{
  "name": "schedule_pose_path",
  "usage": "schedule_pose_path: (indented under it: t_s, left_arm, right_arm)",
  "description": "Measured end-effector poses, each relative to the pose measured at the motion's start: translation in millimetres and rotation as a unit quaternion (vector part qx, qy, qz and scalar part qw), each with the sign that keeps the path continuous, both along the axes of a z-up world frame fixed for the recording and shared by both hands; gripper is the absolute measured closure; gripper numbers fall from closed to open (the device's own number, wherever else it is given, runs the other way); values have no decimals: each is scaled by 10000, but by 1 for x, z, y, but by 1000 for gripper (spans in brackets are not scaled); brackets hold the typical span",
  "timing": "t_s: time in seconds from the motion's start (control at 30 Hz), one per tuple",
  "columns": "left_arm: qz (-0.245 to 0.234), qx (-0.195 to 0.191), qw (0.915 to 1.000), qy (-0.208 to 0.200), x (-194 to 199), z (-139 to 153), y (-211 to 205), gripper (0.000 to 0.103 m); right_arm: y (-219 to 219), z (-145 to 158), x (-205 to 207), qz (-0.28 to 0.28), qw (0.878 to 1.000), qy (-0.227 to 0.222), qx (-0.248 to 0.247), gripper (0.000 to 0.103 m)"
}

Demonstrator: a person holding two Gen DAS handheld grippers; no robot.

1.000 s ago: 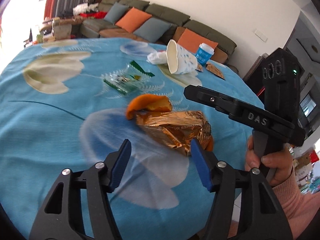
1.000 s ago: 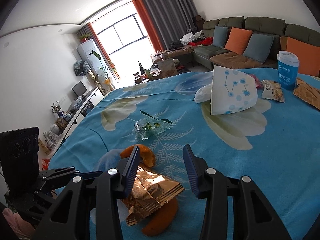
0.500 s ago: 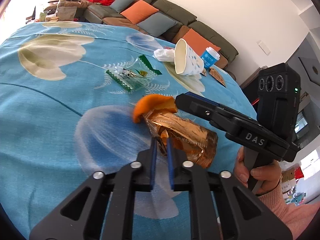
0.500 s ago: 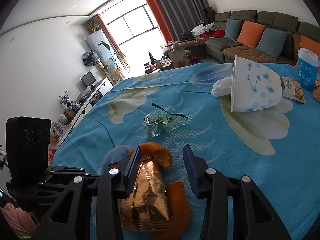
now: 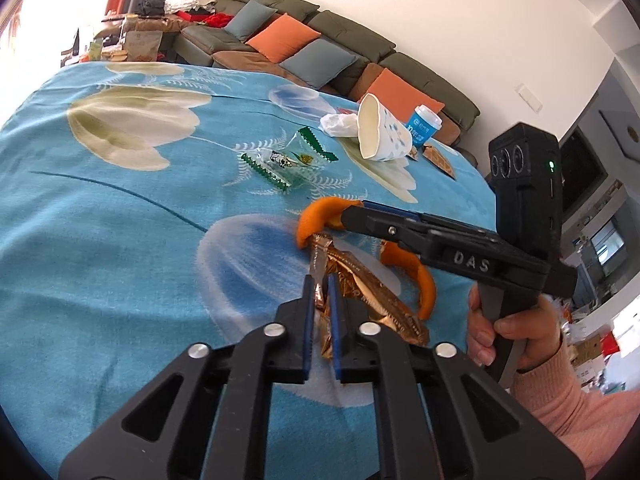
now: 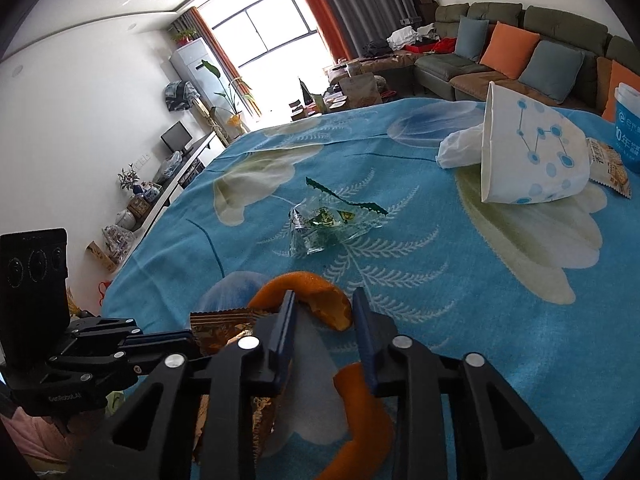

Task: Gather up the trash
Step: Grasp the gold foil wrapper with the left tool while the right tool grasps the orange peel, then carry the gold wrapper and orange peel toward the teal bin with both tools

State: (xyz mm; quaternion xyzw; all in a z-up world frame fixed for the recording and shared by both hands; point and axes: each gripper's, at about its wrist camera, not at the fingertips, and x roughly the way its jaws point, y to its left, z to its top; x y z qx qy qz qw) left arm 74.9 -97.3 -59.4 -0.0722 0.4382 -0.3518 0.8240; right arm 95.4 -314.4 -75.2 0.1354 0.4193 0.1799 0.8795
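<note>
My left gripper [image 5: 320, 284] is shut on a crumpled gold foil wrapper [image 5: 360, 284], which also shows in the right wrist view [image 6: 220, 326]. A curled orange peel [image 5: 316, 216] lies on the blue cloth beside the wrapper. My right gripper [image 6: 324, 300] is open, with its fingers on either side of the orange peel [image 6: 304, 284]. It comes in from the right in the left wrist view [image 5: 352, 214]. A clear green-edged wrapper [image 5: 290, 162] lies farther out on the cloth [image 6: 324, 224].
A tipped paper bucket [image 5: 382, 134] with a white plastic bag [image 5: 338, 124] lies at the far side [image 6: 532, 160]. A blue cup [image 5: 424, 126] and snack packets [image 6: 608, 166] stand near the far edge. The blue floral cloth [image 5: 100, 220] covers the table.
My left gripper closed on the gold wrapper and pulled it off the peel. My right gripper moved forward until its fingers straddle the orange peel.
</note>
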Motion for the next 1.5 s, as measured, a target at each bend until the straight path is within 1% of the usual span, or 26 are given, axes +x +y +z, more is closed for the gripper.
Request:
schedule_pose_path:
  t_s: [0.03,0.07,0.1,0.17,0.27,0.3,0.33,0.4,0.47,0.53,0.67,0.83,1.23,1.5]
  left_arm:
    - [-8,36,10000,-23,-1,0,-1,89]
    - [-39,46,10000,-25,-2,-1,-1,81]
    - [-60,59,10000,-33,-2,-2,-2,73]
    - [-127,60,9999,-31,-3,-3,-4,65]
    - [-188,54,9998,-4,-4,-5,-7,65]
    - [-202,59,9998,7,-3,-6,-8,66]
    - [-231,48,9997,24,-3,-7,-8,70]
    - [-268,61,9996,99,-2,-10,-10,90]
    - [-245,53,9996,134,-2,-12,-10,89]
    - [-228,23,9996,137,-3,-12,-8,91]
    - [-152,-8,9999,22,-6,-7,-2,92]
    - [-30,90,9998,-176,-12,2,8,92]
    - [371,165,9985,-371,-19,13,48,92]
    - [762,266,9954,-514,-22,21,77,92]
  right_arm:
    - [-1,-1,0,-13,10000,24,30,86]
    - [-2,-1,0,-26,10000,38,62,89]
    - [-3,-1,-1,-39,9999,30,87,89]
    - [-4,0,-2,-65,9999,-1,89,91]
    - [-3,1,-5,-68,9999,-50,89,92]
    - [-4,2,-5,-74,9999,-58,106,92]
    - [-4,2,-5,-77,9999,-59,120,92]
    - [-3,2,-5,-96,9998,-72,155,92]
    - [-2,3,-5,-107,9997,-97,180,93]
    - [-4,5,-7,-110,9997,-131,193,93]
    - [-4,9,-9,-121,9994,-191,261,94]
    - [-4,14,-10,-158,9987,-256,422,94]
    - [9,28,-8,-147,9969,-464,611,95]
    - [25,36,-2,-65,9953,-569,782,95]
